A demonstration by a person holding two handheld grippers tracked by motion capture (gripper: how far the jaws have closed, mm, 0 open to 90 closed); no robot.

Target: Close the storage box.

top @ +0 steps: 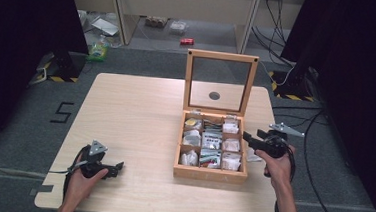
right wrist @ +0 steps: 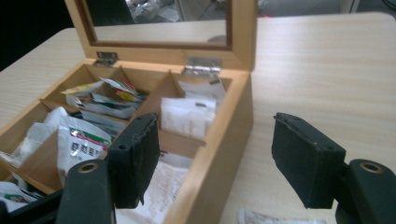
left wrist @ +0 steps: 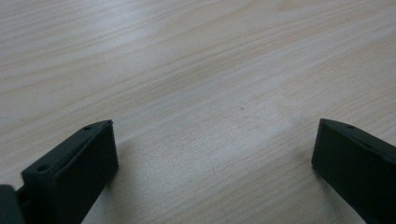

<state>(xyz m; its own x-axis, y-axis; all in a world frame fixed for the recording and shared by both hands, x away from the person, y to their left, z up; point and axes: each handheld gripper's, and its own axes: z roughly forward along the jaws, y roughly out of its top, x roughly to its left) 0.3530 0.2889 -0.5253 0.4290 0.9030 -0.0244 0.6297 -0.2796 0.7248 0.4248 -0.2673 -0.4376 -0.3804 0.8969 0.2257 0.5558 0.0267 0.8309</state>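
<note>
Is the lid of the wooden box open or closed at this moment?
Open. The lid stands upright on its hinges behind the wooden box, and the packets in the compartments lie uncovered.

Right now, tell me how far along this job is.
Done: the wooden box stands open, lid upright, its compartments holding packets. One packet lies on the table beside the box. In hand: nothing; the right claw straddles the box's wall, open. The left claw rests open. What is left is unclear.
</note>
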